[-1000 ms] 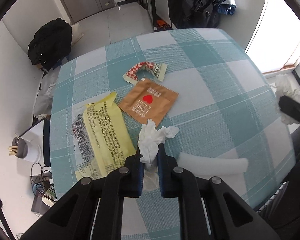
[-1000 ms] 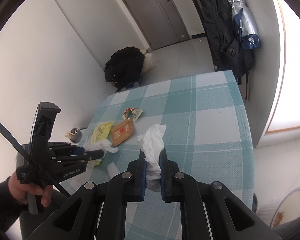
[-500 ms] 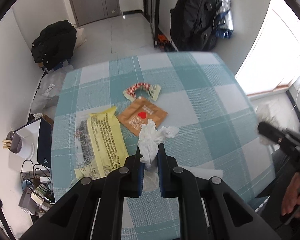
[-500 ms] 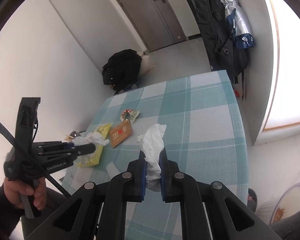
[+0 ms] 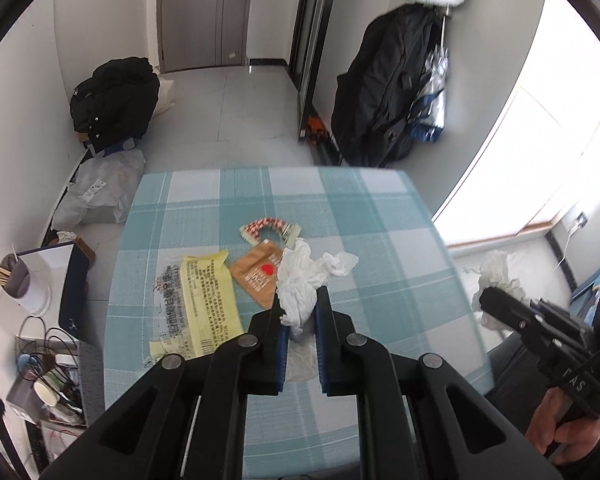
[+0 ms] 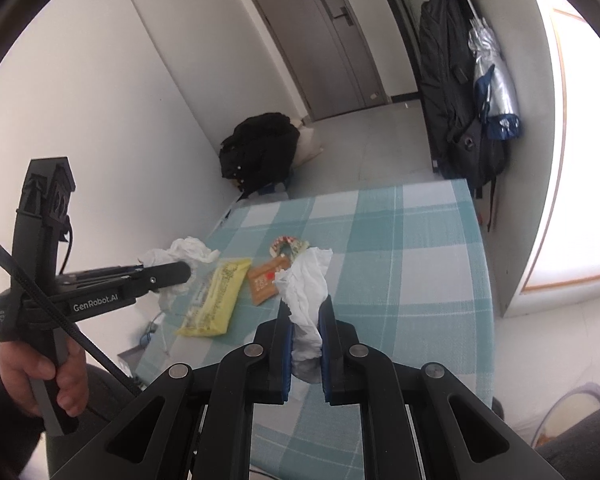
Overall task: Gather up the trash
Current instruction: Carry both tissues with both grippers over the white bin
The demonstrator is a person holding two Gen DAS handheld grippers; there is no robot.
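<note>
**White tissue wads pinched in both grippers above the table**

Left gripper (image 5: pixel 300 320): jaws closed narrow on a crumpled white tissue wad (image 5: pixel 304 280), lifted clear of the teal-and-white checked tablecloth (image 5: pixel 380 248). Right gripper (image 6: pixel 305 332): jaws clamped on a second twisted white tissue wad (image 6: pixel 306 284), also raised. On the cloth: flat yellow printed plastic wrapper (image 5: pixel 206 300), brown square sachet with red heart (image 5: pixel 258 276) just beside it, red-and-white checked torn wrapper (image 5: pixel 266 228) beyond. Clear plastic scrap (image 5: pixel 300 364) lies below the left jaws.

a teal-and-white checked cloth is covering the table (image 5: pixel 380 216); a yellow wrapper (image 5: pixel 204 300), a brown packet (image 5: pixel 256 276) and white tissue (image 5: pixel 300 284) are showing.
</note>
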